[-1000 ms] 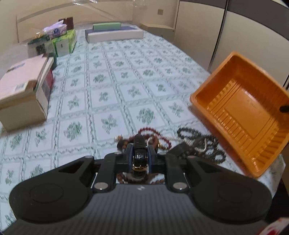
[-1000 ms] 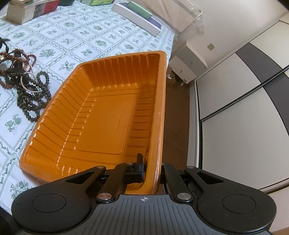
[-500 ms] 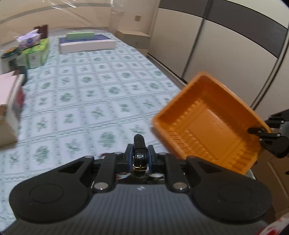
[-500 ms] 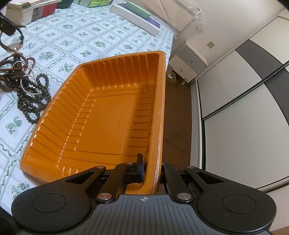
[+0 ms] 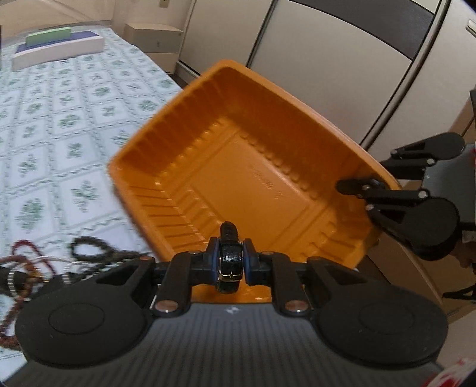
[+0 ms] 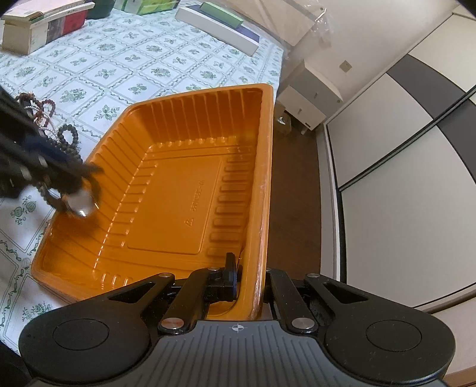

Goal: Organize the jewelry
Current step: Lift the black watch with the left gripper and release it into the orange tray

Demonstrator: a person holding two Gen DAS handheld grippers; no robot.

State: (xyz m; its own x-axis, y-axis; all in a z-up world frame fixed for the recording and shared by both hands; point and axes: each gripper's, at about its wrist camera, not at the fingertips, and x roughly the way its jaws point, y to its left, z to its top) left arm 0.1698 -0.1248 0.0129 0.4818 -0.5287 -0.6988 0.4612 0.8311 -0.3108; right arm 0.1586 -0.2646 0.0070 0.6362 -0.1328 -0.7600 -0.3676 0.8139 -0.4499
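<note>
My left gripper (image 5: 229,262) is shut on a black-strapped watch (image 5: 228,256) with a gold buckle and holds it over the near edge of the orange tray (image 5: 253,184). In the right wrist view the left gripper (image 6: 86,190) is blurred, with the watch's silver case (image 6: 80,202) hanging over the tray's left side (image 6: 178,190). My right gripper (image 6: 250,279) is shut on the tray's right wall and also shows in the left wrist view (image 5: 357,189). A heap of bead bracelets and necklaces (image 5: 59,259) lies on the tablecloth left of the tray.
The tray sits at the table's right edge, over the brown floor (image 6: 297,190). Flat boxes (image 5: 56,47) lie at the far end of the flowered tablecloth (image 5: 59,119). A stack of boxes (image 6: 41,23) stands at the far left. Wardrobe doors (image 5: 342,59) are beyond the tray.
My left gripper has lifted the watch off the bead heap and carried it right, over the tray. The right gripper keeps its hold on the tray wall.
</note>
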